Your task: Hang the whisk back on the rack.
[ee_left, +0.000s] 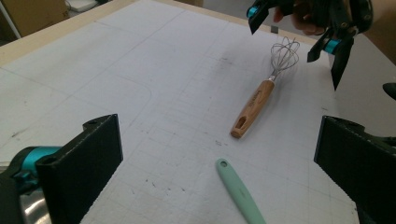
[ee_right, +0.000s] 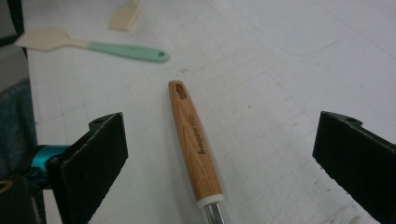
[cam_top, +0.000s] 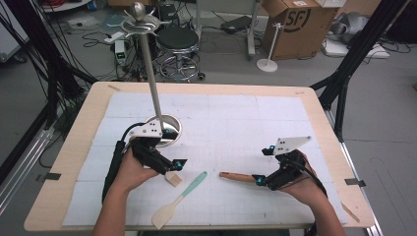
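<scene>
Lower centre of the high view, the spatula (cam_top: 179,199) is showing a mint-green handle and a cream blade. Right of it, the whisk (cam_top: 238,176) is wearing a light-brown wooden handle with dark lettering. The mat (cam_top: 236,123) is lying white with a faint grid, on a pale wooden table (cam_top: 93,105).

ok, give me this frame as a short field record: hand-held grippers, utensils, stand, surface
left hand-held gripper: open, hovering near the small pale wooden block
right hand-held gripper: open, jaws either side of the wooden-handled wire whisk, not closed on it
whisk: lying flat, wire head toward the right hand-held gripper, handle end pointing at the spatula
mint-handled spatula with cream blade: flat on the mat, between the two hands, untouched
tall metal stand with round base: upright, behind the left hand
surface: white gridded mat on a wooden table
</scene>
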Motion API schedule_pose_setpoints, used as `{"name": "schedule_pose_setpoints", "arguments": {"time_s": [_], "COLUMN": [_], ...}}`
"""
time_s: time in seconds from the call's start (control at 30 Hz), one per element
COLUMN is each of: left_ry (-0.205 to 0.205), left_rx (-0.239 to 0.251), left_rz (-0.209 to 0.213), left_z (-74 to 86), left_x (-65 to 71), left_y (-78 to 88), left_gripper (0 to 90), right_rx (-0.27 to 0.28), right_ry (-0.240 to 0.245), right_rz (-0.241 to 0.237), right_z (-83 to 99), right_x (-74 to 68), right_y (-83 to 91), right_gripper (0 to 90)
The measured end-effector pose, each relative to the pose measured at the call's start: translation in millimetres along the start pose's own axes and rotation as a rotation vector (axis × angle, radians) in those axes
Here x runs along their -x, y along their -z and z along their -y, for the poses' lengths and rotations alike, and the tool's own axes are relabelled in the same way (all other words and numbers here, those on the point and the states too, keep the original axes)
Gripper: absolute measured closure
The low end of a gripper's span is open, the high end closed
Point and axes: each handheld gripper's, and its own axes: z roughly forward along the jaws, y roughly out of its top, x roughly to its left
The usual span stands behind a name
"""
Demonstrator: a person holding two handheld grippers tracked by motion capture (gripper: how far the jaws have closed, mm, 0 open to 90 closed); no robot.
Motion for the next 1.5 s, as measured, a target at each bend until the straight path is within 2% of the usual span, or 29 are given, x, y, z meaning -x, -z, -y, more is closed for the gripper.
{"name": "schedule_pose_setpoints", "arguments": {"time_s": [0.17, 0.33, 0.43, 0.53, 0.6, 0.67, 0.8, 0.83, 1.03, 1.1, 1.27, 1.5], "left_ry": [0.01, 0.02, 0.018, 0.013, 0.003, 0.001, -0.01, -0.01, -0.016, -0.021, -0.023, -0.025], "left_rx": [-0.044, -0.026, -0.026, -0.029, -0.038, -0.046, -0.053, -0.05, -0.059, -0.062, -0.061, -0.068], "left_rz": [-0.035, -0.06, -0.067, -0.061, -0.058, -0.059, -0.052, -0.048, -0.048, -0.046, -0.04, -0.042], "left_z": [1.1, 1.8, 1.8, 1.8, 1.5, 1.6, 1.2, 1.2, 0.9, 0.6, 0.9, 0.8], "left_x": [-2.4, -6.0, -5.9, -5.4, -5.0, -4.2, -2.7, -2.2, -1.1, -1.1, -1.2, -0.4], "left_y": [6.1, 17.2, 18.4, 16.3, 14.6, 12.2, 8.7, 7.8, 6.1, 6.3, 5.3, 4.5], "left_gripper": [1.6, 1.6, 1.6, 1.6, 1.7, 1.6, 1.7, 1.6, 1.6, 1.6, 1.6, 1.6], "right_rx": [-0.096, -0.176, -0.245, -0.301, -0.348, -0.367, -0.421, -0.429, -0.506, -0.505, -0.513, -0.521], "right_ry": [-0.003, -0.006, 0.009, 0.025, 0.027, 0.028, 0.021, 0.017, 0.028, 0.043, 0.062, 0.082], "right_rz": [-0.012, -0.035, -0.051, -0.053, -0.06, -0.066, -0.11, -0.125, -0.138, -0.138, -0.153, -0.127], "right_z": [-6.2, -9.1, -10.1, -9.9, -10.5, -10.0, -8.2, -7.5, -3.4, -4.3, -4.8, -3.6], "right_x": [5.4, 8.2, 8.3, 8.3, 7.2, 8.8, 10.4, 10.1, 5.4, 3.0, -3.1, -3.6], "right_y": [-10.7, -23.9, -33.7, -42.7, -45.1, -47.1, -48.9, -49.5, -56.2, -55.5, -55.1, -56.3], "right_gripper": [2.6, 2.6, 2.6, 6.8, 16.6, 21.8, 41.4, 43.6, 50.5, 54.5, 55.9, 64.5]}}
